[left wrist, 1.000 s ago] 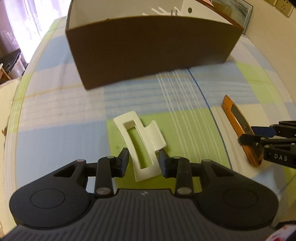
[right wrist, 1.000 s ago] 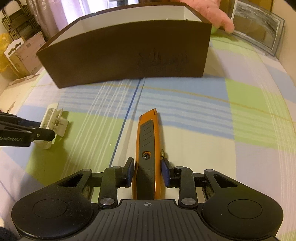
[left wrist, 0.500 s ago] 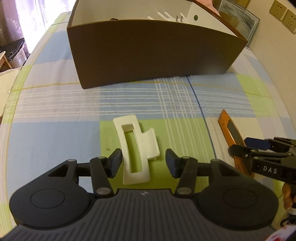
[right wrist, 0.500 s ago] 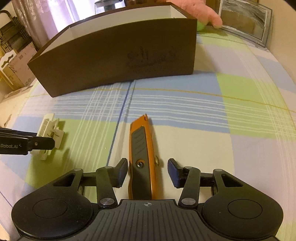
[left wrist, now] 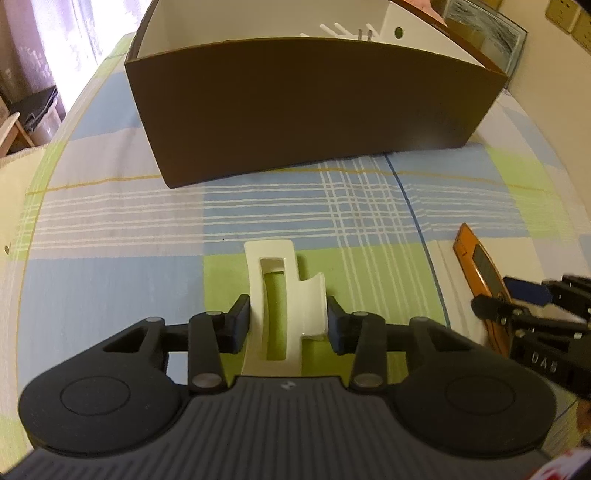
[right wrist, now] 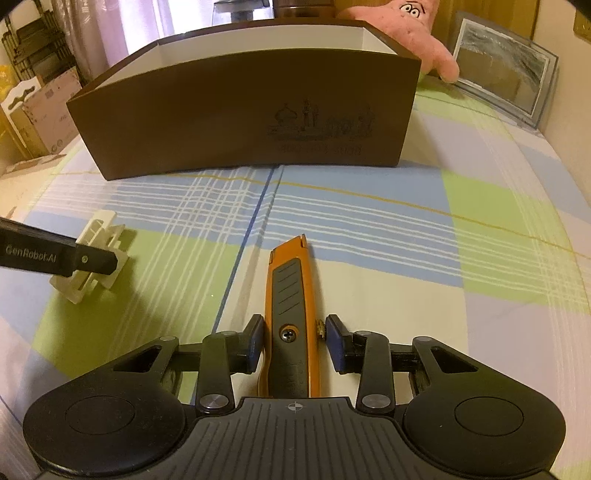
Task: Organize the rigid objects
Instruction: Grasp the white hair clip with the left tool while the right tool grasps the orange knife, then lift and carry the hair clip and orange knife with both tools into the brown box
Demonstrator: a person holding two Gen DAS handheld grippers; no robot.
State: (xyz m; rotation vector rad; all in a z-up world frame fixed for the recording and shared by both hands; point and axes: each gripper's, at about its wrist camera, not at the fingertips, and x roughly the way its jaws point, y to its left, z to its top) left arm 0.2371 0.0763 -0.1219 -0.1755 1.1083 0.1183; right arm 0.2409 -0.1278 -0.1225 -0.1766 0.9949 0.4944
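Note:
A white hair clip (left wrist: 312, 306) lies on the plaid cloth, lengthwise between the jaws of my left gripper (left wrist: 288, 321). The jaws are closing, and both pads touch the clip's sides. An orange and grey utility knife (right wrist: 291, 288) lies flat, its tip towards the box, between the jaws of my right gripper (right wrist: 293, 339). Those jaws are closing too, with a thin gap left on each side. The brown box (left wrist: 314, 107) with a white inside stands open-topped just beyond both. Each view also catches the other gripper (left wrist: 509, 299) (right wrist: 92, 264), with the knife (left wrist: 478, 266) and the clip (right wrist: 99, 229) beside it.
White items (left wrist: 369, 33) show inside the box at its far end. Behind the box (right wrist: 221, 122) are a pink plush toy (right wrist: 424, 37) and a leaning framed picture (right wrist: 502, 77). Cardboard boxes (right wrist: 37, 103) stand off the left edge. Plaid cloth (right wrist: 480, 258) stretches bare to the right.
Both grippers' jaws widened, then narrowed again. The clip, slanted a second ago, now lies straight between the left pads. The knife stays on the cloth.

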